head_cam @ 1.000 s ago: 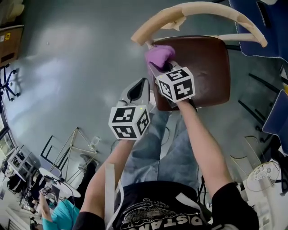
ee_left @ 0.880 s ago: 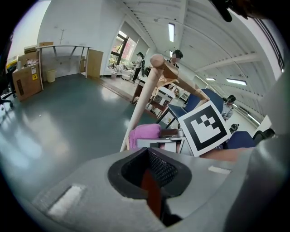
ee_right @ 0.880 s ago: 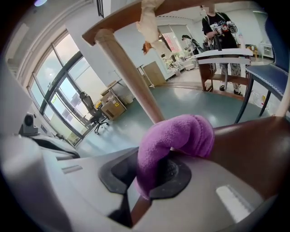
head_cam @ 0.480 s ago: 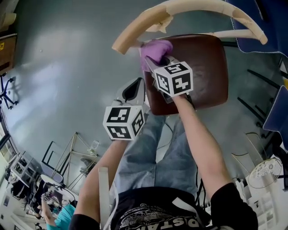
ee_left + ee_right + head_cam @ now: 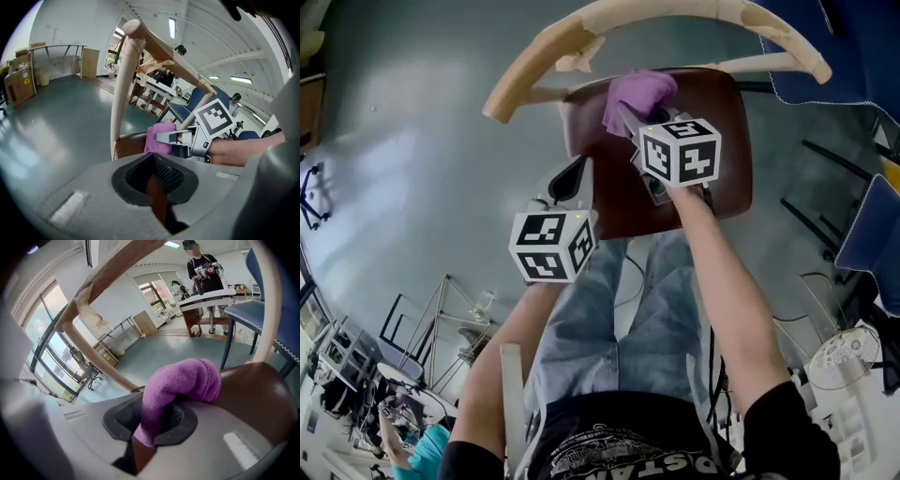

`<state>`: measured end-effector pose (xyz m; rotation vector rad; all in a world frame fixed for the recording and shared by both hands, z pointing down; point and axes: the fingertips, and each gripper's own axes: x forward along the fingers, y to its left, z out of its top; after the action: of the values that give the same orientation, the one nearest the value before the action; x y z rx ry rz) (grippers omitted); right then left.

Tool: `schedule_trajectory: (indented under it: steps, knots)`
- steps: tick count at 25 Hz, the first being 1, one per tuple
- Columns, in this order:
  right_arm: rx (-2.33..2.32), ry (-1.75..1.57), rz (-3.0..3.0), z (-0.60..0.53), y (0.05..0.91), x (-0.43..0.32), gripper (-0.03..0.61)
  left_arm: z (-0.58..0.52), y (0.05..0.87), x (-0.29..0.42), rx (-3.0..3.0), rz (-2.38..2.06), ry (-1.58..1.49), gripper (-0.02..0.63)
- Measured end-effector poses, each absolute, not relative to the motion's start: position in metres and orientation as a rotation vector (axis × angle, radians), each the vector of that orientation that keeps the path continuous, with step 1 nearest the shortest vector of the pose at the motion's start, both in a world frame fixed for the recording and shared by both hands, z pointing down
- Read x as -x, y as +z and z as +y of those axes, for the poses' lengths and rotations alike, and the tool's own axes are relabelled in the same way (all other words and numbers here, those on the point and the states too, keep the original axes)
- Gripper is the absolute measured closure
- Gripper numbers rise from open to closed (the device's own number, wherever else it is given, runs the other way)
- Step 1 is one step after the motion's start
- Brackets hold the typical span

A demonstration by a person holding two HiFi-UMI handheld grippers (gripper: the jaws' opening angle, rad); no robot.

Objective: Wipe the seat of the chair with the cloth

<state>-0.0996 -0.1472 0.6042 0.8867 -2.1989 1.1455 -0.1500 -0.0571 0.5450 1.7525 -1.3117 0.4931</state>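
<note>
Since a second ago, the purple cloth [image 5: 637, 97] has been carried by the right tongs [image 5: 626, 114] from the seat's 10 o'clock corner along the rear edge, towards 12 o'clock. The cloth is now pressed on the brown seat [image 5: 712, 164] just under the curved back rail [image 5: 675, 14]. One end is clamped between the right tongs and the rest is bunched into a pad ahead of them, probably so that soft fabric, not the tongs, rubs the leather.

The left tongs [image 5: 570, 184] are held together with nothing in them. They are kept at about 8 o'clock of the seat, over its left front edge, seemingly to stay out of the stroke.

The seat is seen bare from 1 o'clock round to 6 o'clock, so most of the wiping is judged still to be done. Room is tight at the rear, where the rail posts meet the seat; the front and sides open onto grey floor [image 5: 412, 141]. A blue chair [image 5: 872, 56] stands apart at 3 o'clock.
</note>
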Motion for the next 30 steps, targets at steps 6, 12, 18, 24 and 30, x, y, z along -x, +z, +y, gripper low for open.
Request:
schedule_trajectory:
  steps: [6,12,18,24,30]
  knots:
    - [-0.953,1.159,-2.176,-0.156,0.605,0.049,0.517,-0.066,0.546,0.123,-1.766,-1.308,0.494,0.618]
    - [-0.971,1.163,-2.139,-0.16,0.607,-0.005,0.517,-0.073,0.545,0.103,-1.758,-1.338,0.5,0.618]
    - [-0.984,1.137,-2.098,-0.166,0.609,-0.067,0.517,-0.075,0.551,0.079,-1.745,-1.363,0.493,0.618]
    - [-0.991,1.122,-2.073,-0.164,0.612,-0.106,0.517,-0.067,0.554,0.059,-1.719,-1.386,0.479,0.618]
    - [-1.003,1.109,-2.069,-0.161,0.61,-0.111,0.517,-0.056,0.557,0.051,-1.718,-1.372,0.499,0.618]
